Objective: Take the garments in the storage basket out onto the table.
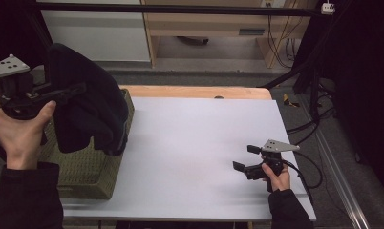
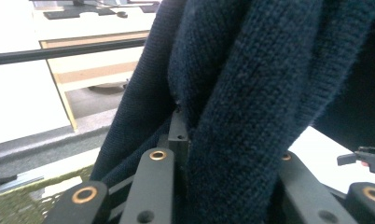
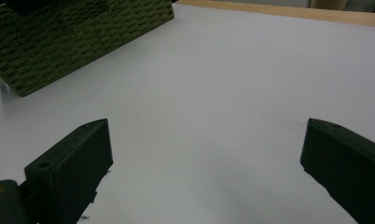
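high view: left gripper [image 1: 73, 90] raised over the olive woven basket [image 1: 92, 171] at the table's [image 1: 199, 143] left edge, a dark navy knit garment [image 1: 87, 112] hanging from it. right gripper [image 1: 243, 158] low over the white tabletop, jaws apart, empty.

left gripper view: jaws clamped on the knit folds [image 2: 251, 93].

right gripper view: jaws spread wide, basket corner [image 3: 59, 42] far off.

We cannot see the left claw's [image 1: 80, 89] tips: the dark knitted garment [image 1: 87, 102] covers them, and it hides the basket's [image 1: 92, 174] inside at the counter's [image 1: 199, 143] left edge. In the left gripper view the garment [image 2: 251, 93] runs off the top edge, swallowing the jaws.
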The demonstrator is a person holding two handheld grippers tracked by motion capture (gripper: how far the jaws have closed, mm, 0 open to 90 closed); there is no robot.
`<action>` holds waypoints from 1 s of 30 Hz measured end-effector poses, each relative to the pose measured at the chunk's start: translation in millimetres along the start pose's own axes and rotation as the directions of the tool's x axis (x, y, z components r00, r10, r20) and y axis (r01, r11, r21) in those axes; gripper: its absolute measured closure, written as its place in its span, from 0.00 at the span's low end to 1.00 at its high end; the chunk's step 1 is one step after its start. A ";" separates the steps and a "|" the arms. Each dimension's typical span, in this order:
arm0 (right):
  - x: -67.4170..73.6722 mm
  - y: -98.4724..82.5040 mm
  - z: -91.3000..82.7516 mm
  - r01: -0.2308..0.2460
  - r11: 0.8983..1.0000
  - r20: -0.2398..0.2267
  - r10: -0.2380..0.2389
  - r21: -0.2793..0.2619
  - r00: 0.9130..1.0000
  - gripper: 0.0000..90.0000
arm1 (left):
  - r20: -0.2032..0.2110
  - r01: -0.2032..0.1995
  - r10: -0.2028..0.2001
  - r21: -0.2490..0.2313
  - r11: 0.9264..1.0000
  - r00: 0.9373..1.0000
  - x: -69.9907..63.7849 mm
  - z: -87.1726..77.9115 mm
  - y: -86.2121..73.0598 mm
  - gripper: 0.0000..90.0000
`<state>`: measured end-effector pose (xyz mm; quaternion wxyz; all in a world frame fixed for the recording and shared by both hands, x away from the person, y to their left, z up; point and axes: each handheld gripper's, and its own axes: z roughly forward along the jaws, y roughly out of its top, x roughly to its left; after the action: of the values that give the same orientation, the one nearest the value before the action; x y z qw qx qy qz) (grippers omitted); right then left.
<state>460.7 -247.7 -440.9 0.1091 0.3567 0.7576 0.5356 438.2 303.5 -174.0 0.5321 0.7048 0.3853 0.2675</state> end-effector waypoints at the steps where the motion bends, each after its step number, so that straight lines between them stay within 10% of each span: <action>1: 0.1 -0.1 -0.1 0.001 1.000 -0.001 -0.001 0.000 1.000 0.03 | 0.007 -0.002 0.002 0.001 1.000 1.000 -1.9 1.7 0.8 0.81; 30: 0.0 0.6 -2.0 0.000 1.000 0.000 0.000 -0.004 1.000 0.03 | 0.119 -0.040 0.033 0.058 0.998 0.992 -48.7 79.0 8.7 0.81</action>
<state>459.8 -249.0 -439.6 0.1098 0.3562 0.7566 0.5372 475.5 219.1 -187.1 0.5274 0.7421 0.3481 0.2236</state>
